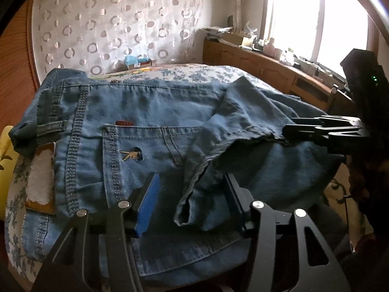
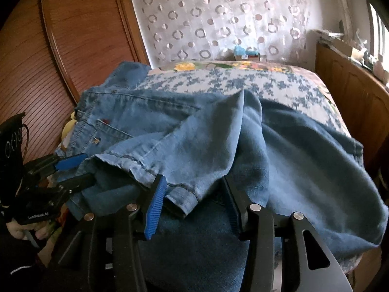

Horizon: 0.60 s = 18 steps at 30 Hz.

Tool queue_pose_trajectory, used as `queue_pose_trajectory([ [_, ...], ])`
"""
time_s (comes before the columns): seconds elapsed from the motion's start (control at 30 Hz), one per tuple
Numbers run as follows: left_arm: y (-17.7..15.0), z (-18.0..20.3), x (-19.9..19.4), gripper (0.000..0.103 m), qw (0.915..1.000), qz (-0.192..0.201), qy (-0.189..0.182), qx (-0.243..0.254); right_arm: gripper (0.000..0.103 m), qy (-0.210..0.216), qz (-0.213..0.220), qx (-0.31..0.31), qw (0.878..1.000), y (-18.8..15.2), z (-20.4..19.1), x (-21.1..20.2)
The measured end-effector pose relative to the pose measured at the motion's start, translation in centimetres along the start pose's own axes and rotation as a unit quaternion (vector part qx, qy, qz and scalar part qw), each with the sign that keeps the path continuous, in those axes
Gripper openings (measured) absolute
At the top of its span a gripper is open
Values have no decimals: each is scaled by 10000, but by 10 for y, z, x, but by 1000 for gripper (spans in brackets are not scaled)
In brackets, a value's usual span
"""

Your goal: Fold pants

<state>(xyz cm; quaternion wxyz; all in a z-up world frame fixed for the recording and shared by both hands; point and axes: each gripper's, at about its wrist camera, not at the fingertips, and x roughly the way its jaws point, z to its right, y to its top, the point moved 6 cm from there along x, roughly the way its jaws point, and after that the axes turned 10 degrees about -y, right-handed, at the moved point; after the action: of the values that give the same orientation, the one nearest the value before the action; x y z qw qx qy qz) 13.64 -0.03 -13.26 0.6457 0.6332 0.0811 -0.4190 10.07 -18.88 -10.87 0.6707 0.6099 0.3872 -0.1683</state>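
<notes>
Blue jeans (image 1: 136, 126) lie on the bed, waistband to the left, with one leg folded back over the seat. In the left wrist view my left gripper (image 1: 192, 202) is open; the leg's hem corner (image 1: 184, 211) lies between the jaws, with gaps on both sides. My right gripper (image 1: 289, 131) reaches in from the right at the same hem's far end. In the right wrist view the right gripper (image 2: 194, 206) is open, and the hem (image 2: 182, 194) droops between its fingers without being pinched. The left gripper (image 2: 80, 170) stands at the hem's left end.
A floral bedspread (image 2: 243, 82) covers the bed. A wooden slatted panel (image 2: 36, 60) stands to the left, and a wooden cabinet (image 1: 255, 63) with clutter runs under the window on the right. A circle-patterned curtain (image 1: 109, 19) hangs behind. A hand (image 2: 22, 231) holds the left gripper.
</notes>
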Motion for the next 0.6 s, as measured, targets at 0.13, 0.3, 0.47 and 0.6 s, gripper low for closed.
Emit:
queue_pose_trajectory([
  [0.13, 0, 1, 5, 50, 10000, -24, 29, 24, 49, 55, -104, 128, 9998, -3, -1, 1],
  [0.3, 2, 11, 6, 31, 9998, -7, -165, 147, 31, 267, 47, 288, 9992, -4, 3, 2],
  [0.47, 6, 19, 1, 6, 9994, 71, -211, 251, 10, 538, 180, 92, 9983, 0, -3, -9],
  [0.6, 16, 22, -27, 5, 9985, 476, -141, 231, 9, 615, 565, 10, 9965, 21, -3, -35],
])
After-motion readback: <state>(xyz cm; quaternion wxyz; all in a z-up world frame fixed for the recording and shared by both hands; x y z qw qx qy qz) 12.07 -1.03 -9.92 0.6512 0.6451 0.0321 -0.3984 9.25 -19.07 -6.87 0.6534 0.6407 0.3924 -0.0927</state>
